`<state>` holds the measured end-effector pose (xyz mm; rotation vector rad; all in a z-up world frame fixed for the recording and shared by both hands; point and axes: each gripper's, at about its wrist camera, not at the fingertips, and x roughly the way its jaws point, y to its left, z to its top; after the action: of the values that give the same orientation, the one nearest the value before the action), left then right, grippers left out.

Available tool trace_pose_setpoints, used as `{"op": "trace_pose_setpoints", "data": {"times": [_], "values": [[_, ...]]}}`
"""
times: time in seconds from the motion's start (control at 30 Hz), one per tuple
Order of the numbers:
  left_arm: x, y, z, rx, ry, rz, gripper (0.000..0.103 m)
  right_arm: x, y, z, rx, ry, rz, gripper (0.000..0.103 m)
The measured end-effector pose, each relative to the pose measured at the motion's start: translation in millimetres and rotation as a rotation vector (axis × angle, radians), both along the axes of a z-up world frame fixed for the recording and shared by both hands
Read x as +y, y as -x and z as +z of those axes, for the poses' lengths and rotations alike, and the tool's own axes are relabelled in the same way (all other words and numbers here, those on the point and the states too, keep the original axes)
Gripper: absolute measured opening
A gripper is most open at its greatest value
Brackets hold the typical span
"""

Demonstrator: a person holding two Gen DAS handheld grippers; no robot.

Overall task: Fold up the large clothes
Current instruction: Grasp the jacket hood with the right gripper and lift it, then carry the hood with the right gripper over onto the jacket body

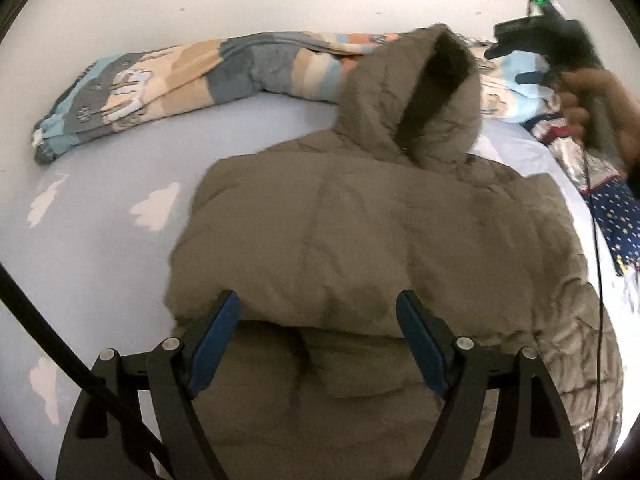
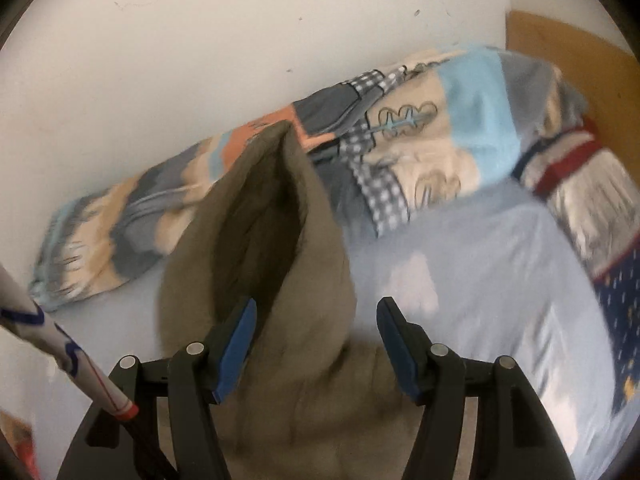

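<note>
Jacket (image 1: 360,240) lies on the bed sheet (image 1: 100,260), filling centre and lower frame in the left wrist view; hood (image 2: 276,248) stands up at upper centre against the rolled blanket (image 1: 180,80). Left gripper (image 1: 318,340): jaws apart over the folded-up lower edge, not pinching it. Right gripper (image 2: 316,344): jaws apart at the hood, pads not pressing; picture blurred. Judgement: sides and hem look folded in, hood not yet folded down, final halving left.

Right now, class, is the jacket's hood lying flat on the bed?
No: the hood of the jacket stands upright, its dark opening showing.
</note>
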<state>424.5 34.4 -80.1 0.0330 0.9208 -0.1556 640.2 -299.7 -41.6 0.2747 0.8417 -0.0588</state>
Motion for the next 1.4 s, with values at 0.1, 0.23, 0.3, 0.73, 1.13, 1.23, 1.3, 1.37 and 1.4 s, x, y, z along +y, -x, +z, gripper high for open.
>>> {"op": "trace_pose_setpoints", "data": {"times": [0.1,0.23,0.3,0.73,1.13,1.23,1.3,1.37,1.4], "values": [[11,-5,0,0.003,0.021,0.03,0.08,-2,-50,-16,0.056,0.052,-0.042,0.067],[15,-8,0,-0.001,0.017,0.035,0.08,-12,-82,-39,0.056,0.021,-0.064,0.035],[14,-10,-2,0.002,0.007,0.029,0.08,-10,-85,-44,0.076,0.045,-0.063,0.007],[12,7,35,-0.063,0.128,0.005,0.08,24,102,20,-0.157,0.121,0.182,0.006],[46,9,58,-0.14,0.264,0.099,0.08,44,249,-71,-0.04,0.211,0.262,0.006],[29,8,49,-0.117,0.266,0.056,0.08,52,244,-102,0.029,0.28,0.291,0.006],[15,4,41,-0.106,0.247,0.026,0.08,55,243,-106,0.025,0.306,0.294,0.006],[1,1,30,-0.093,0.217,0.003,0.08,56,243,-106,0.024,0.306,0.299,0.006],[-4,-2,25,-0.083,0.205,-0.005,0.08,55,243,-108,0.025,0.305,0.3,0.006]]}}
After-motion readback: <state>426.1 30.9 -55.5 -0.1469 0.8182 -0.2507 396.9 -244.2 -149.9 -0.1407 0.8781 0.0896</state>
